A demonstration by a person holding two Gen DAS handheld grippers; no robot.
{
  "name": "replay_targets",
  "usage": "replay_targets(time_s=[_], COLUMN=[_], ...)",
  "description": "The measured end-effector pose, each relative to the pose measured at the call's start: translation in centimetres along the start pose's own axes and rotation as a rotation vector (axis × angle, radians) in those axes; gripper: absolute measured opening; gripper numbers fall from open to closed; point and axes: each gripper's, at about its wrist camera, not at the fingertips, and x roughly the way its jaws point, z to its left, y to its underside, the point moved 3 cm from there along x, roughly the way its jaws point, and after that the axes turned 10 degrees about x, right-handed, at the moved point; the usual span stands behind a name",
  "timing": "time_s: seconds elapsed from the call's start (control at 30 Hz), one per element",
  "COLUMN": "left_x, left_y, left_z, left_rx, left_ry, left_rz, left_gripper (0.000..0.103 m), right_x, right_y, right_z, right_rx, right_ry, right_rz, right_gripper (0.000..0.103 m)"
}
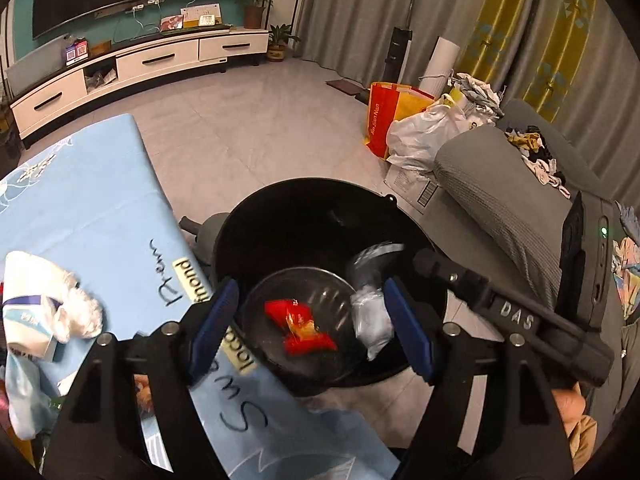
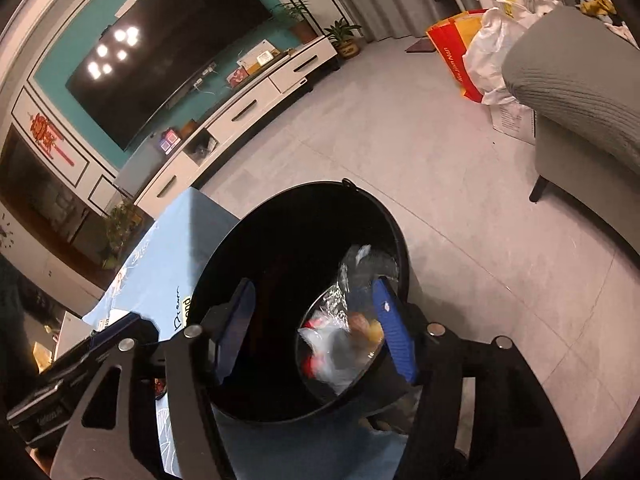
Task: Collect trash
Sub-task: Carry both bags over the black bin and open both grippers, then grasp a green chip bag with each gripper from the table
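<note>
A black round trash bin (image 1: 280, 200) stands on the floor beside the blue-covered table (image 1: 92, 200). A red snack wrapper (image 1: 300, 326) and a blurred clear plastic piece (image 1: 370, 304) are inside it. My left gripper (image 1: 310, 332) is open and empty above the bin's near rim. The right gripper's body (image 1: 520, 316) reaches in from the right. In the right wrist view the bin (image 2: 304, 216) holds clear plastic and wrappers (image 2: 340, 340). My right gripper (image 2: 316, 332) is open over the bin's mouth, and the plastic lies loose below its fingers.
A white crumpled tissue and a small carton (image 1: 48, 312) lie on the table at the left. A grey sofa (image 1: 500, 200) stands to the right, with bags (image 1: 404, 120) on the floor behind it. The TV cabinet (image 1: 140, 60) lines the far wall.
</note>
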Motion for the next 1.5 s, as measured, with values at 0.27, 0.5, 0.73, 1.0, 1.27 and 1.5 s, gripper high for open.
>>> replay_targets(time_s=[0.27, 0.5, 0.73, 1.0, 1.27, 1.5], left_x=[-6.5, -12.9, -20.0, -22.1, -20.8, -17.3], left_y=[3.7, 8.5, 14.7, 22.0, 23.0, 21.5], left_z=[0.3, 3.2, 9.9, 13.5, 13.9, 14.0], left_rx=[0.005, -0.097, -0.259, -0.361, -0.281, -0.186], left_ry=[-0.039, -0.095, -0.272, -0.326, -0.276, -0.258], left_rz=[-0.065, -0.104, -0.144, -0.109, -0.095, -0.032], left_gripper=[0.087, 0.088, 0.088, 0.086, 0.071, 0.059], right_x=[-2.6, -3.7, -4.3, -3.3, -2.9, -1.9], right_y=[2.4, 6.6, 11.1, 15.6, 18.0, 18.4], right_z=[1.2, 4.3, 9.0, 12.7, 15.2, 15.0], right_rx=[-0.047, -0.146, -0.268, -0.356, -0.420, -0.414], right_ry=[-0.014, -0.030, -0.079, -0.081, -0.078, -0.043], right_rz=[0.025, 0.110, 0.204, 0.307, 0.342, 0.357], right_gripper=[0.062, 0.062, 0.062, 0.062, 0.062, 0.062])
